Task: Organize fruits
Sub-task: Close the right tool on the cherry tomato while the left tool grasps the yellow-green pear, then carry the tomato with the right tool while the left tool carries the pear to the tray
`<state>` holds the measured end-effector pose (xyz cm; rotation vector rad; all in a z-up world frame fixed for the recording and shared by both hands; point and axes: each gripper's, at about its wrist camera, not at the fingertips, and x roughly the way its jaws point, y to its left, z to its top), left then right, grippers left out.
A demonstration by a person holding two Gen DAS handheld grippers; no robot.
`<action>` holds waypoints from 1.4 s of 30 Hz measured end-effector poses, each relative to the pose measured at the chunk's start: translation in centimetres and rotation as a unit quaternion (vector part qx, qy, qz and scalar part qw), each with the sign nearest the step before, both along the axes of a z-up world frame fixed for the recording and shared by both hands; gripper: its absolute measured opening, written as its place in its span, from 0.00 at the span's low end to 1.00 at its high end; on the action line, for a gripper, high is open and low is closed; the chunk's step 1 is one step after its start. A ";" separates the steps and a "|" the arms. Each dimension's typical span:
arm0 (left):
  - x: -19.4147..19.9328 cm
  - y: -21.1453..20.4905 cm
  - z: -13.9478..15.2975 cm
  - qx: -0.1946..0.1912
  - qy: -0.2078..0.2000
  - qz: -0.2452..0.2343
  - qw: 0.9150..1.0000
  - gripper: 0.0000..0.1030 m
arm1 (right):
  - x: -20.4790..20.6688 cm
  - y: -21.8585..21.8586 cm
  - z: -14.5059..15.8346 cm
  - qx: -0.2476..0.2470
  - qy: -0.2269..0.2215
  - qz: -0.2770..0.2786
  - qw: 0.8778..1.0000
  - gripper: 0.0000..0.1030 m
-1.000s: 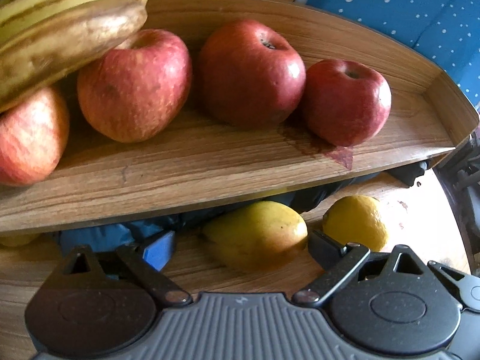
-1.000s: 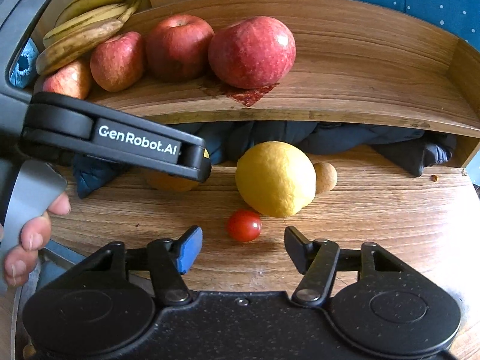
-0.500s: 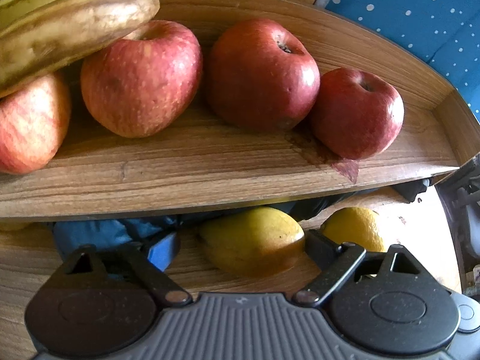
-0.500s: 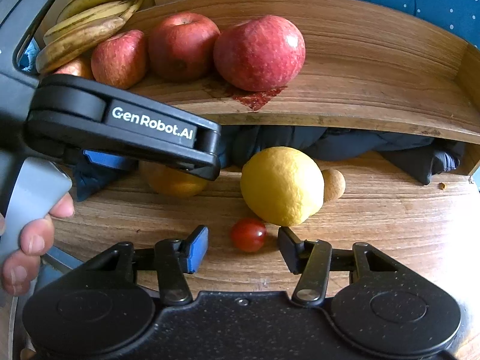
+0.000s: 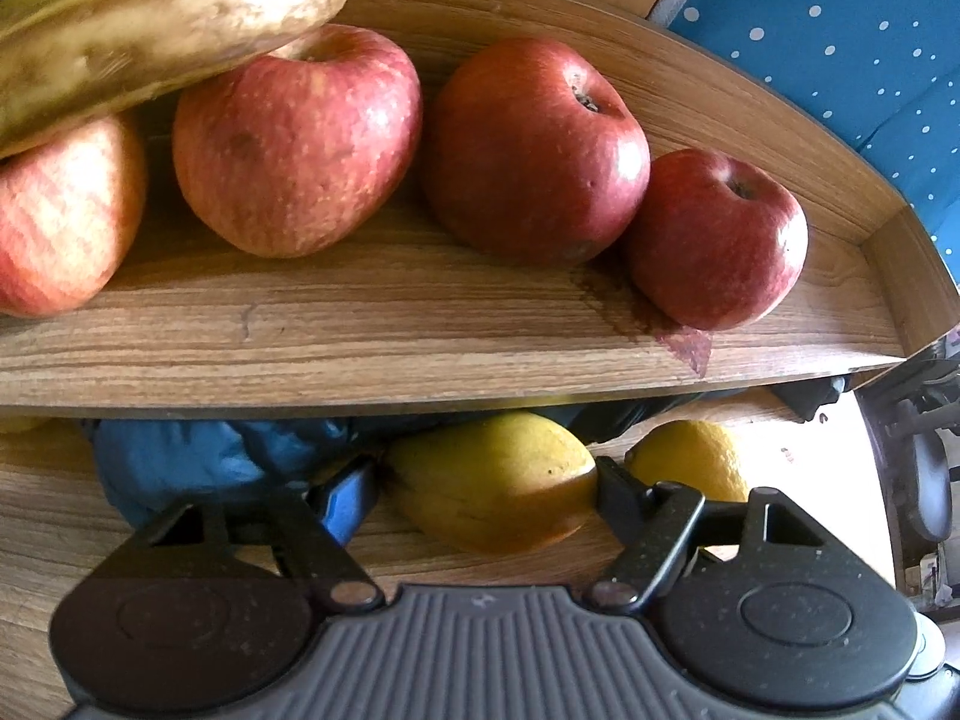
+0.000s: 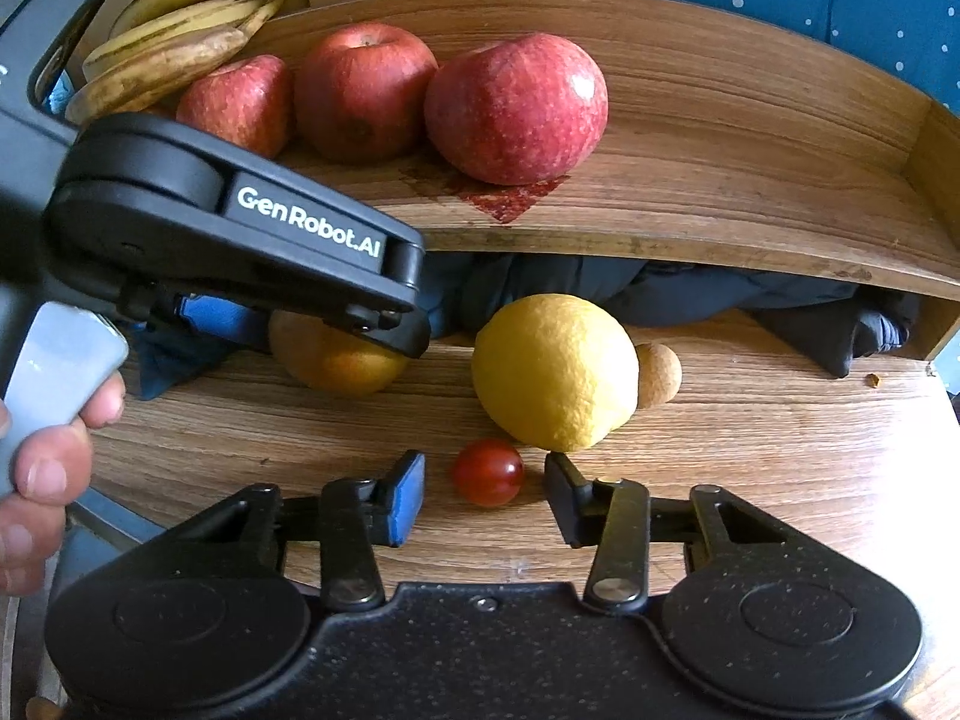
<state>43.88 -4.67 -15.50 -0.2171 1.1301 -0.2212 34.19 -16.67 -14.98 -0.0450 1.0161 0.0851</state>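
Note:
My left gripper (image 5: 486, 477) has closed its fingers against both sides of a yellow-orange mango (image 5: 498, 480) on the lower wooden surface; the mango also shows in the right wrist view (image 6: 336, 360) under the left gripper's body (image 6: 240, 228). My right gripper (image 6: 485, 489) is open with a cherry tomato (image 6: 487, 471) between its fingertips, apart from both. A lemon (image 6: 555, 369) lies just behind the tomato and also shows in the left wrist view (image 5: 690, 459). Several red apples (image 5: 534, 150) and bananas (image 5: 150, 30) sit on the raised wooden shelf (image 5: 420, 330).
A small tan round fruit (image 6: 657, 375) sits behind the lemon. Dark blue cloth (image 6: 690, 294) is bunched under the shelf. The shelf has a raised right wall (image 6: 936, 228). A red stain (image 6: 504, 198) marks the shelf by the nearest apple.
The left gripper moved forward and closed around the mango. The right gripper advanced, so the tomato now lies between its fingertips, and its fingers have narrowed somewhat.

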 end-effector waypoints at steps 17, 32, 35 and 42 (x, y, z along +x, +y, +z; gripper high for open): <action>-2.3 1.1 -0.1 0.006 -0.006 -0.020 1.000 0.77 | -0.3 -0.8 -0.3 0.004 -0.001 -0.008 1.000 0.28; -5.1 -0.4 -0.1 0.007 -0.009 -0.034 0.999 0.77 | -1.5 -2.3 -0.5 0.017 -0.005 -0.009 1.000 0.26; -5.8 -0.6 -0.2 0.005 -0.008 -0.036 0.999 0.77 | -1.8 -2.6 -0.2 0.019 -0.005 -0.010 1.000 0.26; -7.2 -1.5 0.1 0.003 -0.010 -0.041 0.999 0.77 | -1.9 -2.6 0.3 0.020 -0.008 -0.013 1.000 0.26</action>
